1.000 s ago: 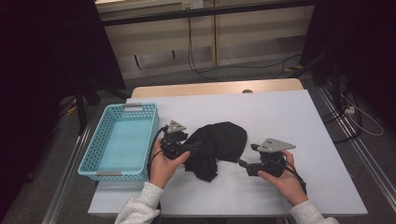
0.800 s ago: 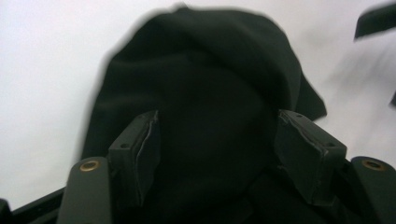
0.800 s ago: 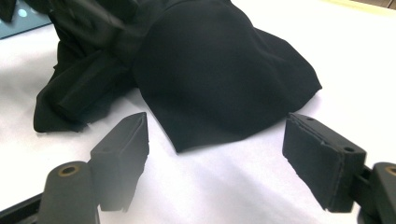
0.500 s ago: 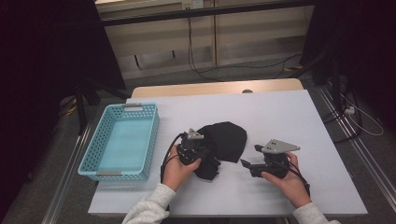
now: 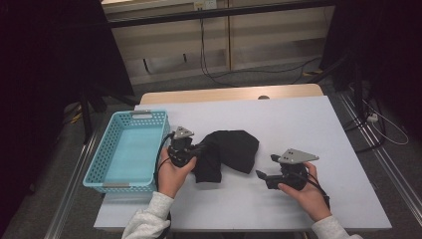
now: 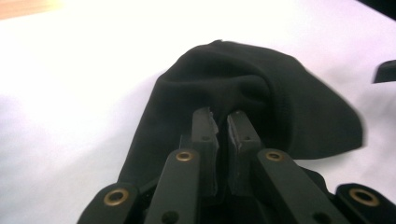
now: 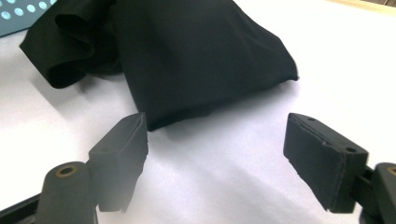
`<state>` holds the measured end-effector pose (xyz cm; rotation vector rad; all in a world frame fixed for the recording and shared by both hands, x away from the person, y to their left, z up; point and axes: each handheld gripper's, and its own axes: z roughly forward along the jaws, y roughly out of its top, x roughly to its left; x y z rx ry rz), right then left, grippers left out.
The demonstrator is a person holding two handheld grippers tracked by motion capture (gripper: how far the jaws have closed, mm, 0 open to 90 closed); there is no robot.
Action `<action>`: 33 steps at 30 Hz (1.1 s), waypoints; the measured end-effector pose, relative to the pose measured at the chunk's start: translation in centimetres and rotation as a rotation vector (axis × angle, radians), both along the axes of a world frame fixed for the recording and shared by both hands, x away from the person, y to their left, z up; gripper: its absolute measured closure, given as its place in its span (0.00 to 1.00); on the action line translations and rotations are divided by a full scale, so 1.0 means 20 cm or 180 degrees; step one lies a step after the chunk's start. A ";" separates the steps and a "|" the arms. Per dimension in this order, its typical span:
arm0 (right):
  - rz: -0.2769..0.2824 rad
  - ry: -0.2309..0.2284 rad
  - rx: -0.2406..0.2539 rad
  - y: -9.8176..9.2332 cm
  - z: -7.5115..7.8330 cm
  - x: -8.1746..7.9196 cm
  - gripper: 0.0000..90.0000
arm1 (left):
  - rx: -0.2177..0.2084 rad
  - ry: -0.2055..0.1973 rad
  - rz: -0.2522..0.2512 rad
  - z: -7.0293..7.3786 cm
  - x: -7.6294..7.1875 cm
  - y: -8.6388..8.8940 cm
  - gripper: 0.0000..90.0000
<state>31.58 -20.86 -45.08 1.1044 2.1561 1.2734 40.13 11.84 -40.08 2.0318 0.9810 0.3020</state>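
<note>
High view: one black cloth (image 5: pixel 229 152) pinched in left tongs (image 5: pixel 195 151), right tongs (image 5: pixel 260 175) wide, one basket (image 5: pixel 127 149).

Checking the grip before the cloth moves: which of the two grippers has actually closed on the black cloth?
The left gripper, next to the blue basket: its jaws have just closed, pinching the black cloth. The right gripper stands open, short of the cloth.

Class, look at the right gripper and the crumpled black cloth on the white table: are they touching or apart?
Apart. In the right gripper view, the right gripper stands with its jaws open, and bare white table shows between them and the crumpled black cloth.
</note>
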 end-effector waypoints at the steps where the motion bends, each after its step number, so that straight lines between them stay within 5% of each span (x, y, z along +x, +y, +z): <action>1: 0.0000 0.0002 -0.0003 0.00 0.00 0.00 0.23 | 0.0014 0.0015 0.0019 -0.01 0.00 0.00 0.93; 16: 0.0123 0.0007 -0.0096 0.07 0.00 0.02 0.26 | 0.0254 0.0270 0.0214 -0.21 0.05 0.00 0.93; 27: 0.0348 0.0072 -0.0290 0.21 -0.03 0.06 0.26 | 0.0161 0.0313 0.0161 -0.23 0.03 0.00 0.93; 33: 0.0438 0.0185 -0.0547 0.32 -0.04 0.11 0.49 | 0.0103 0.0369 0.0101 -0.24 0.03 0.00 0.93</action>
